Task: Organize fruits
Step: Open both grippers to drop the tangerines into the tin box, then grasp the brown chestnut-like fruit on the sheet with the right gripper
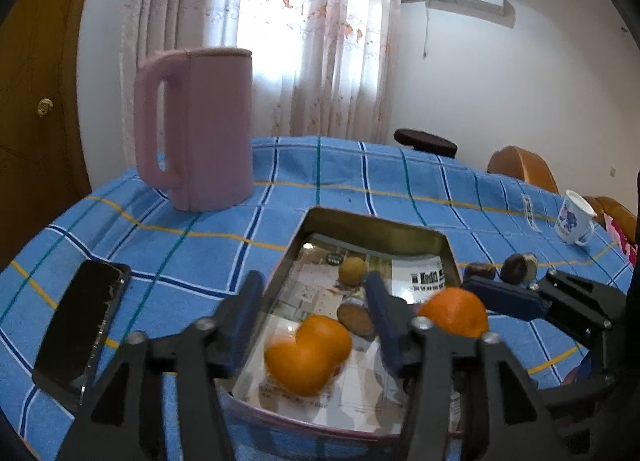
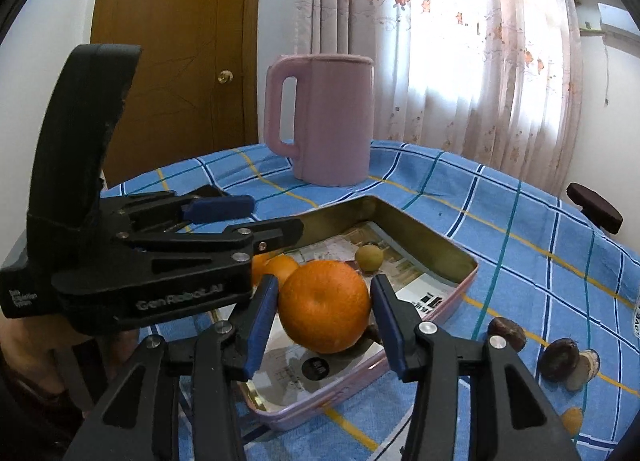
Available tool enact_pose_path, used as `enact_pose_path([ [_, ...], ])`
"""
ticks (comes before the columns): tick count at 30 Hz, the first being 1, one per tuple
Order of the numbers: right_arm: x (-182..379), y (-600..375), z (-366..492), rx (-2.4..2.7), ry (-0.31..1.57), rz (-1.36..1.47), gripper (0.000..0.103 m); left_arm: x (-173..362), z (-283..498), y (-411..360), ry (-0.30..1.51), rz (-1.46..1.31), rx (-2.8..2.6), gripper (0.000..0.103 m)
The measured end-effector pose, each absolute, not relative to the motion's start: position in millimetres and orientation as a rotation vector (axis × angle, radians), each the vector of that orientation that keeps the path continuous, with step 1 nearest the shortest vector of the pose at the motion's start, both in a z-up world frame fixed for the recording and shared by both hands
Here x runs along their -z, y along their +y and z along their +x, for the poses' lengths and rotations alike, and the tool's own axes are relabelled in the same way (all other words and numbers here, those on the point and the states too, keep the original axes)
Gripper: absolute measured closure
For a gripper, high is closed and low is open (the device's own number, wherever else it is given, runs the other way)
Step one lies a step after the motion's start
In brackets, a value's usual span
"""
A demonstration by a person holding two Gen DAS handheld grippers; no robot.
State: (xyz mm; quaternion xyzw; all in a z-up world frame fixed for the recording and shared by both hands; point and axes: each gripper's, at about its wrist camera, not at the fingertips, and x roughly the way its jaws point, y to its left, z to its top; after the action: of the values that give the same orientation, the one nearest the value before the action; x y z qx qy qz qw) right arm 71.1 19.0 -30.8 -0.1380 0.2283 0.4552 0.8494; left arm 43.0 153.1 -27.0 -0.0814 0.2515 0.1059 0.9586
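Observation:
A shallow metal tray [image 1: 448,249] [image 2: 460,253] lined with paper sits on the blue checked tablecloth. In it lie two oranges [image 1: 308,353], a small yellow-green fruit [image 1: 352,270] [image 2: 369,257] and a brown chestnut [image 1: 354,319]. My left gripper [image 1: 316,301] is open and empty over the tray's left part. My right gripper [image 2: 324,309] is shut on an orange [image 2: 325,306] [image 1: 454,311] and holds it above the tray's near right edge. In the left wrist view the right gripper [image 1: 504,297] comes in from the right.
A pink jug [image 1: 196,129] [image 2: 324,117] stands behind the tray. A black phone [image 1: 84,329] lies at left. Chestnuts [image 2: 560,357] [image 1: 516,267] lie right of the tray, with a small orange fruit [image 2: 572,419] near them. A white mug [image 1: 574,221] stands far right. Chairs ring the table.

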Motion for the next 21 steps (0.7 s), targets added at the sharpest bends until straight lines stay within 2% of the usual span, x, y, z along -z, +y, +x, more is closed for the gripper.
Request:
enact_pose_path([
  [2, 23.3, 7.6, 74.9, -0.953, 0.466, -0.247, 0.043, 21.2, 37.8, 153.9, 0.474, -0.181, -0.237, 0.022],
  [3, 20.3, 2.5, 76.3, -0.948, 0.461, -0.232, 0.043, 19.8, 37.4, 153.3, 0.469, -0.182, -0.237, 0.02],
  [10, 11.9, -58.8, 121.6, -0.706, 0.502, -0.193, 0.043, 17.5, 39.3, 139.2, 0.457, -0.172, -0.215, 0.015],
  [12, 15.6, -69.1, 135.7, -0.65, 0.537, -0.188, 0.043, 18.5, 42.5, 133.0, 0.457, -0.168, -0.208, 0.011],
  [16, 29.3, -65.6, 159.0, -0.639, 0.618, -0.206, 0.043, 18.0, 48.5, 122.3, 0.462, -0.146, -0.199, 0.008],
  [21, 49.6, -40.1, 171.7, -0.633, 0.685, -0.293, 0.049, 11.4, 53.1, 119.6, 0.454, -0.13, -0.198, 0.007],
])
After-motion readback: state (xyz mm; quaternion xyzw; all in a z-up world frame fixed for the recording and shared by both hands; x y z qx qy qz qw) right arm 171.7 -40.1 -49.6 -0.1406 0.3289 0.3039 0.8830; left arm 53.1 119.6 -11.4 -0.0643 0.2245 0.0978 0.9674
